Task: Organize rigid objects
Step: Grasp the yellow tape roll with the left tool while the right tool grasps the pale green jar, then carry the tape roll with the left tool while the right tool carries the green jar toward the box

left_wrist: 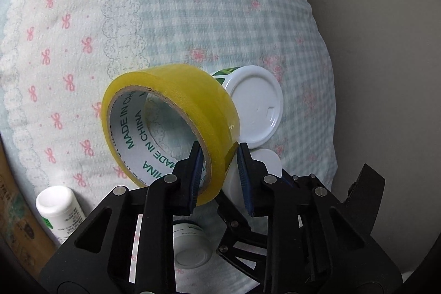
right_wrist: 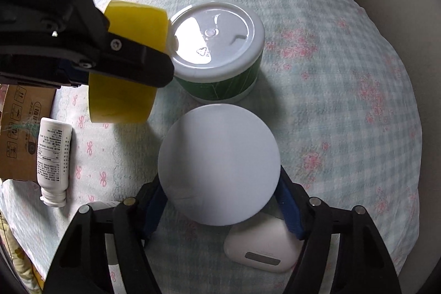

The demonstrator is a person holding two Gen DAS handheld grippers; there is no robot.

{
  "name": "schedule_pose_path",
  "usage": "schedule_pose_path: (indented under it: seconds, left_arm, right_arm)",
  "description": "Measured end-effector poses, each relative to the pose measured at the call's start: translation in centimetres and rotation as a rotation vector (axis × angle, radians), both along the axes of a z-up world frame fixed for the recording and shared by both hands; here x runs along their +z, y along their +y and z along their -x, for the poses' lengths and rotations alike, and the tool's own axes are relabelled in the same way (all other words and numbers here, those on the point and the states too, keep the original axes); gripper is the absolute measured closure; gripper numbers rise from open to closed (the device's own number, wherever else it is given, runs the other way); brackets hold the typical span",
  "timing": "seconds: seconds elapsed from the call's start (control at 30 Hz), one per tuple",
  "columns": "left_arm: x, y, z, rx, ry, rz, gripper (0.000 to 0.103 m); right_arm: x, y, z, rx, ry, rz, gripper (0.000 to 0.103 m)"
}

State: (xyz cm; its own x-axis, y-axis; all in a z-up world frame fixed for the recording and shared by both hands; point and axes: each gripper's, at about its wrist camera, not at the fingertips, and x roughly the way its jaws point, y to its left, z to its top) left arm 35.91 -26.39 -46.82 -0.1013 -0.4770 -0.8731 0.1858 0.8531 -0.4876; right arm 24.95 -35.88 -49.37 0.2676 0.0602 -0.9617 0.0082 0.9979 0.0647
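Observation:
My left gripper [left_wrist: 217, 172] is shut on the rim of a yellow tape roll [left_wrist: 168, 126] and holds it above the bed; it shows in the right wrist view [right_wrist: 129, 57] at upper left. My right gripper [right_wrist: 220, 200] is shut on a white round disc-shaped object [right_wrist: 219, 164], held over the bedding. A green tub with a white lid [right_wrist: 217, 46] stands just beyond the disc; it also shows in the left wrist view [left_wrist: 255, 106] behind the tape.
A white bottle [right_wrist: 53, 156] lies on its side at left beside a cardboard box [right_wrist: 19, 128]. A white rounded case [right_wrist: 261, 247] lies under the disc. A small white jar [left_wrist: 191, 244] sits under my left gripper. The checked floral bedding [right_wrist: 344, 101] is soft and domed.

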Motion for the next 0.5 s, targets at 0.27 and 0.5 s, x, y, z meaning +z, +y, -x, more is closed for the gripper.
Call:
schedule_pose_path:
  seconds: [0.27, 0.5]
  left_arm:
    - [1.7, 1.3, -0.6, 0.031, -0.029, 0.029, 0.083]
    - [4.6, 3.3, 0.2, 0.078, -0.055, 0.058, 0.083]
  right_arm:
    - [0.6, 0.0, 0.5, -0.006, -0.008, -0.005, 0.036]
    - [4.2, -0.9, 1.1, -0.020, -0.062, -0.008, 0.038]
